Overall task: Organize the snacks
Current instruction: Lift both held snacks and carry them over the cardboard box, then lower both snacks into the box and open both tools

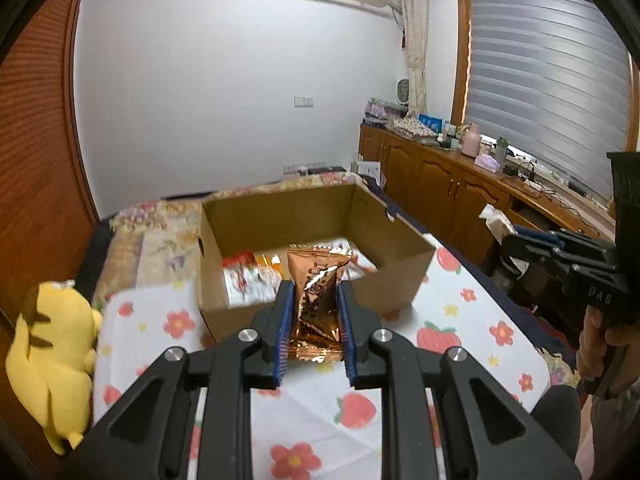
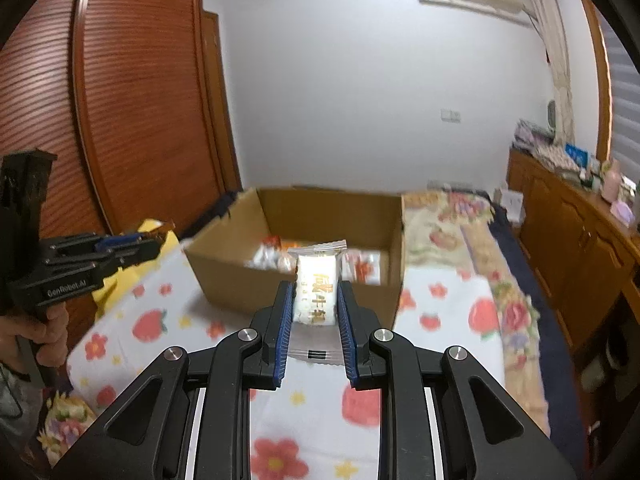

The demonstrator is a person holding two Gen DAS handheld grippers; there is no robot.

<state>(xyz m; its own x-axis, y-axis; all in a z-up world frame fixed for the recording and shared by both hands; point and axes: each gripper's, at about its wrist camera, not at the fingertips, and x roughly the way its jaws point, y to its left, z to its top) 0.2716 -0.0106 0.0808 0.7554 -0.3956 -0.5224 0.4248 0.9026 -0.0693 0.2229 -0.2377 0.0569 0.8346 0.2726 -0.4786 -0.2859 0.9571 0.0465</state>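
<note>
My left gripper (image 1: 316, 292) is shut on a copper-brown foil snack packet (image 1: 316, 304) and holds it above the tablecloth, just in front of an open cardboard box (image 1: 372, 216). The box holds several red-and-white snack packets (image 1: 248, 276). My right gripper (image 2: 316, 292) is shut on a white snack packet with gold lettering (image 2: 316, 292), also held in front of the same box (image 2: 332, 212), which shows more packets (image 2: 360, 268) inside. The left gripper also shows at the left of the right wrist view (image 2: 120, 250), and the right gripper at the right of the left wrist view (image 1: 516, 246).
The box stands on a white cloth with strawberries and flowers (image 1: 472, 308). A yellow plush toy (image 1: 52, 356) lies at the cloth's left edge. A wooden wardrobe (image 2: 140, 92) is on the left; a wooden sideboard with clutter (image 1: 452, 176) runs along the right.
</note>
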